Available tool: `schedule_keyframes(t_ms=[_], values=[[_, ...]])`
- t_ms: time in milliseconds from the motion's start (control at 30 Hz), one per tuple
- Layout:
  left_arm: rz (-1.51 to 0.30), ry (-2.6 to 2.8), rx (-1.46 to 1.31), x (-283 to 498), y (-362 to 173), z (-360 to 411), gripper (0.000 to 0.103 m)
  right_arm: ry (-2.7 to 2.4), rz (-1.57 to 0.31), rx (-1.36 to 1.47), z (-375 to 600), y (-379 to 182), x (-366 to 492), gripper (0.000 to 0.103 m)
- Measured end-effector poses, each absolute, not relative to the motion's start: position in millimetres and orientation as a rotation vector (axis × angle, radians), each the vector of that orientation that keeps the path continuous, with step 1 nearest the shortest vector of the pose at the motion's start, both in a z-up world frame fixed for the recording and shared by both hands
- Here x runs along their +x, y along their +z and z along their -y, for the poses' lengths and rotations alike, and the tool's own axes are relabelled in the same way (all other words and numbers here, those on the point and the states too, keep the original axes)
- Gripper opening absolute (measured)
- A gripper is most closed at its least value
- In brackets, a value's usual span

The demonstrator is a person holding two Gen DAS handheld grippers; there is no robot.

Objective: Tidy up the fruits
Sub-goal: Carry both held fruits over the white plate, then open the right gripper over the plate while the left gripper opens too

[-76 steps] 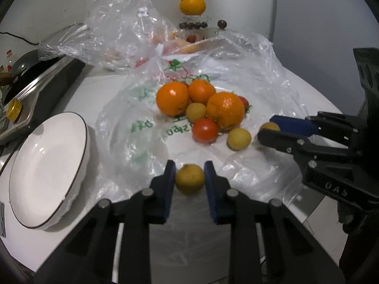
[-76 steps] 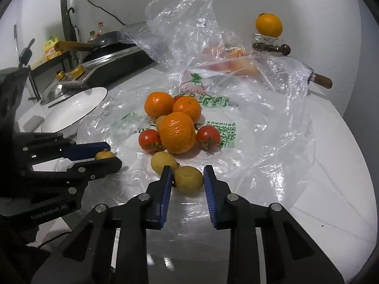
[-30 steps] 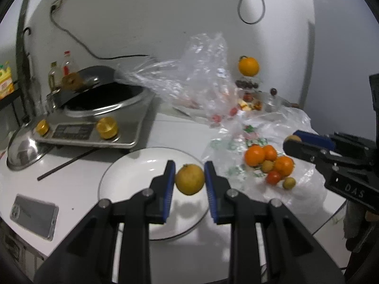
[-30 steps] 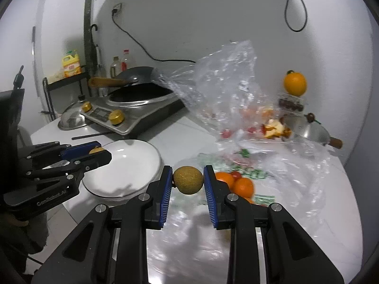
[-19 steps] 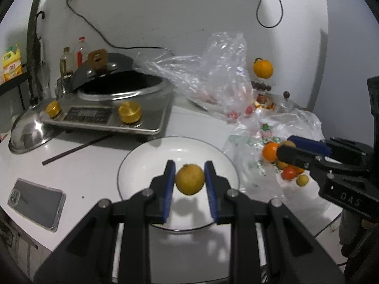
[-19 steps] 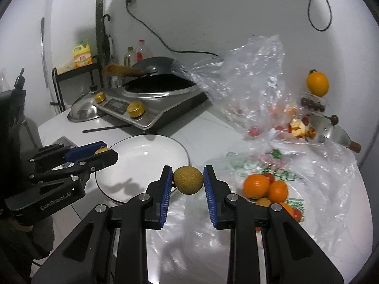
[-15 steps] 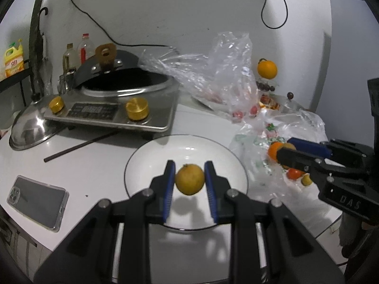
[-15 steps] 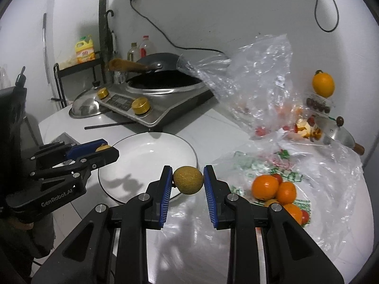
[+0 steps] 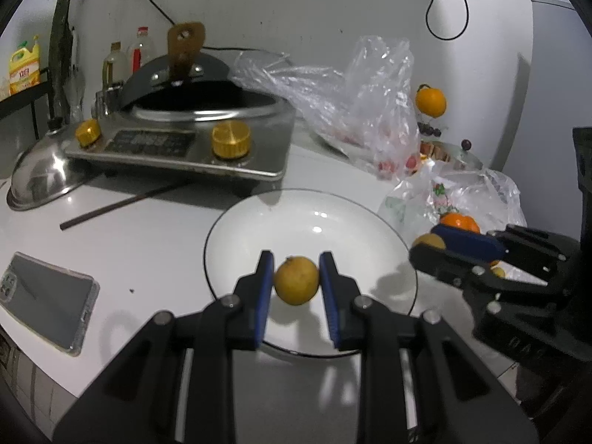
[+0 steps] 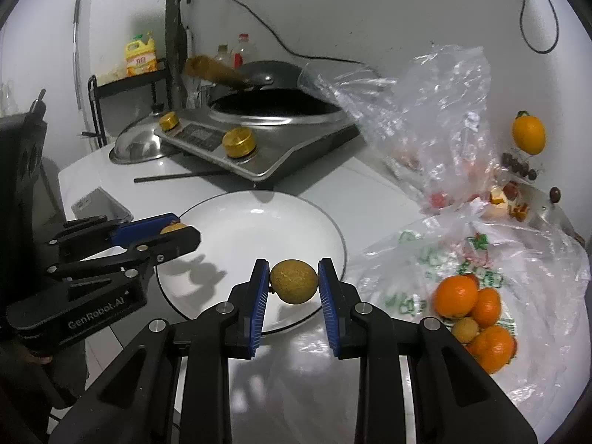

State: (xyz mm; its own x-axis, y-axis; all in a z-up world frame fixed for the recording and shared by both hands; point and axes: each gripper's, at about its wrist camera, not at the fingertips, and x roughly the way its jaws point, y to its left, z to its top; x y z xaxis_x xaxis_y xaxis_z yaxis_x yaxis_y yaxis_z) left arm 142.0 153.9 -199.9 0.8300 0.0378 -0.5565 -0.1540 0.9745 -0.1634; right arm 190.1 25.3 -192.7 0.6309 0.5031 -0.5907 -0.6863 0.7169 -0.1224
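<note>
Each hand-held gripper, left (image 9: 296, 281) and right (image 10: 294, 285), clamps a yellow fruit (image 9: 296, 280) above the still-bare plate (image 9: 333, 214) just ahead, while oranges (image 10: 455, 296) wait in the bag (image 10: 518, 259) rightward.

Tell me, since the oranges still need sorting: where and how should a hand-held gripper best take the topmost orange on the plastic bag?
Grip the topmost orange across its widest middle, coming from above on its open upper-left side. It is round, so only a hold across the full width seems secure. Other oranges crowd its right and lower sides, and the plastic bag rises behind it.
</note>
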Motion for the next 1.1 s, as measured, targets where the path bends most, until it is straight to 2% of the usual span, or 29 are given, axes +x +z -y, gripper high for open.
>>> schedule_keyframes(t_ms=[567,933,1000,1067,1100], values=[[-0.625,0.061,-0.217,150,-210,-157,0.027,0.708,-0.604,-0.421,-41,-217,194,0.029],[-0.626,0.078,-0.197,148,-207,-153,0.034,0.708,-0.599,-0.414,-36,-214,192,0.033],[-0.624,0.081,-0.194,147,-205,-151,0.04,0.706,-0.596,-0.412,-34,-213,191,0.033],[-0.613,0.085,-0.204,144,-203,-151,0.058,0.703,-0.59,-0.408,-31,-211,190,0.033],[-0.609,0.087,-0.209,143,-201,-151,0.059,0.701,-0.586,-0.405,-29,-210,189,0.033]])
